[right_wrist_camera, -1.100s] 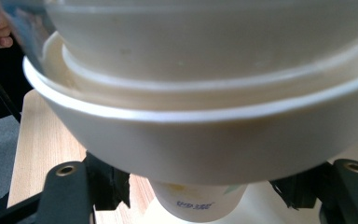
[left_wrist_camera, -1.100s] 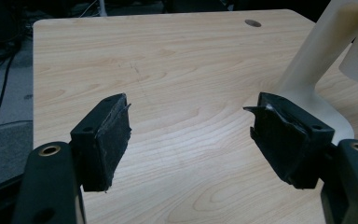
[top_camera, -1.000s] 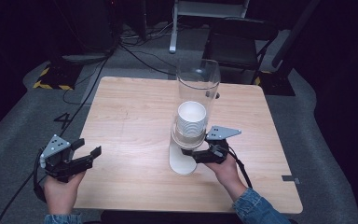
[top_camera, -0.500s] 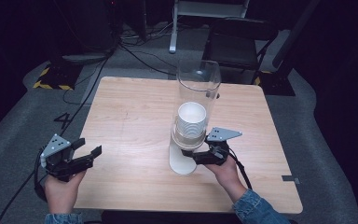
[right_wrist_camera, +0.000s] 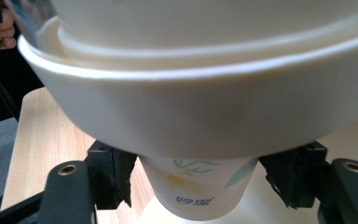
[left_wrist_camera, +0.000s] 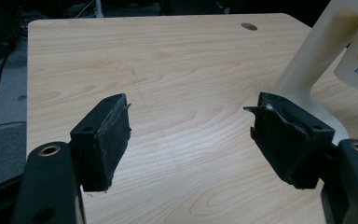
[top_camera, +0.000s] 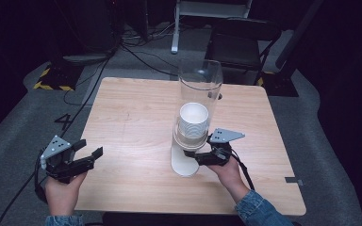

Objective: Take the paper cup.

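Your right gripper (top_camera: pixel 199 155) reaches under the cup dispenser (top_camera: pixel 195 108), which stands near the middle of the table (top_camera: pixel 136 117), a little toward its right edge. The dispenser is a clear tube on a cream collar and stand; a stack of paper cups (top_camera: pixel 193 120) sits inside it. In the right gripper view the lowest paper cup (right_wrist_camera: pixel 198 186) hangs below the cream collar (right_wrist_camera: pixel 196 107), and your jaws stand on either side of it. Whether the pads touch the cup wall cannot be told, since the collar hides that part.

Your left gripper (top_camera: pixel 82 157) rests at the table's near left corner, jaws spread wide and empty, well apart from the dispenser.

Judged from its look, the cup is light, thin-walled and easily crushed. Take hold of the exposed wall just below the collar, with gentle pressure, and draw straight down. The tall dispenser may tip if you pull sideways.
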`<action>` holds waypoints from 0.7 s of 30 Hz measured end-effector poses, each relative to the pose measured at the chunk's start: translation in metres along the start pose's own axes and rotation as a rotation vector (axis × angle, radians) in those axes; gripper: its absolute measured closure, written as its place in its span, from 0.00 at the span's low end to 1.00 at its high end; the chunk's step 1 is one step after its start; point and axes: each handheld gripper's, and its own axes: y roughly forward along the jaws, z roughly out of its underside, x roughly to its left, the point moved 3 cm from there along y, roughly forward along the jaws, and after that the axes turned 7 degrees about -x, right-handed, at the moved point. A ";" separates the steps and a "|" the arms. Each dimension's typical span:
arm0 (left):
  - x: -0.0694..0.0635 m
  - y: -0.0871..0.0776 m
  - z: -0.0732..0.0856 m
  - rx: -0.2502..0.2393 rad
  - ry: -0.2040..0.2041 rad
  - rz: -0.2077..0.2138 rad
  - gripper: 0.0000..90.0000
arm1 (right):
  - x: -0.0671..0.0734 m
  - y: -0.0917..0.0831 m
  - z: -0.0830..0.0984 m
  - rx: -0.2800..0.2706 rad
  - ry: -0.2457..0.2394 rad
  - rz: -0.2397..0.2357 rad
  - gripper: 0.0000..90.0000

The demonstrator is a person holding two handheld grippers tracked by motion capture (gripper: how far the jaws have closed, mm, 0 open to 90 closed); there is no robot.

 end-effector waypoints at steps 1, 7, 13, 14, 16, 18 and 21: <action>0.000 0.000 0.000 0.003 -0.001 0.000 0.31 | -0.001 0.000 0.000 -0.003 -0.005 -0.002 0.36; 0.001 0.000 0.000 0.004 -0.002 0.003 0.30 | -0.004 0.002 0.002 -0.022 -0.035 -0.003 0.36; 0.000 0.000 0.001 0.001 -0.009 0.006 0.30 | -0.006 0.004 0.005 -0.035 -0.079 0.002 0.36; 0.000 0.000 0.001 0.000 -0.009 0.006 0.30 | -0.006 0.004 0.005 -0.036 -0.076 0.002 0.36; 0.001 0.000 0.001 0.000 -0.010 0.007 0.30 | -0.006 0.004 0.005 -0.038 -0.080 0.003 0.36; 0.001 0.000 0.001 0.001 -0.011 0.008 0.30 | -0.006 0.004 0.005 -0.037 -0.076 0.003 0.36; 0.002 0.000 0.002 -0.001 -0.015 0.007 0.30 | -0.002 0.004 0.006 -0.027 -0.031 0.005 0.37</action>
